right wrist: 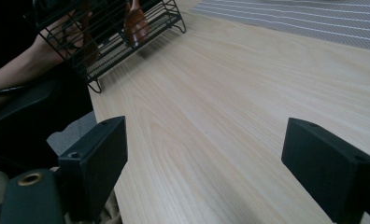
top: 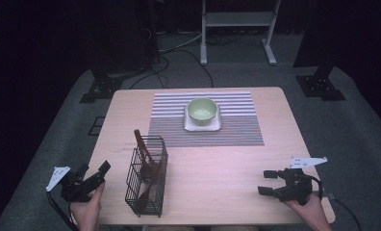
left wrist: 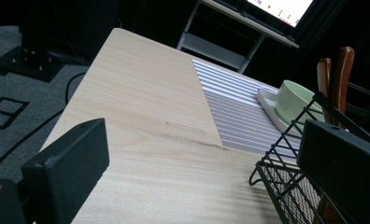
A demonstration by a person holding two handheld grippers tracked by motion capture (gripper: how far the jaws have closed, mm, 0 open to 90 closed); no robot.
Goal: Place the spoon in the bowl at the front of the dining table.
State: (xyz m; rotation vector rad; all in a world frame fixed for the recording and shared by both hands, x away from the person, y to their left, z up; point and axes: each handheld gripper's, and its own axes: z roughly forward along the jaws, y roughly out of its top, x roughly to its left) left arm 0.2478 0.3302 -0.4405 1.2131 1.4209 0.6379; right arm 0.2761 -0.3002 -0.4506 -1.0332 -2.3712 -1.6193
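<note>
Above bare table (top: 217,168), right hand-held gripper (top: 266,182) gapes (nothing held).

- overhead light falls on the surface (top: 217,163); room around it goes near black.
- high view soft, low detail, slight grain in the dark areas.
- wire basket (top: 146,175) casts only a faint short shadow.
- gripper views: near black jaws slightly soft, wood grain sharp.
- bright, blown-out monitor (left wrist: 286,8) top right in the left gripper view.
- no strong glare on the wood.

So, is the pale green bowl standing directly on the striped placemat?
No, the pale green bowl sits on a white square plate, which lies on the striped placemat.
</note>
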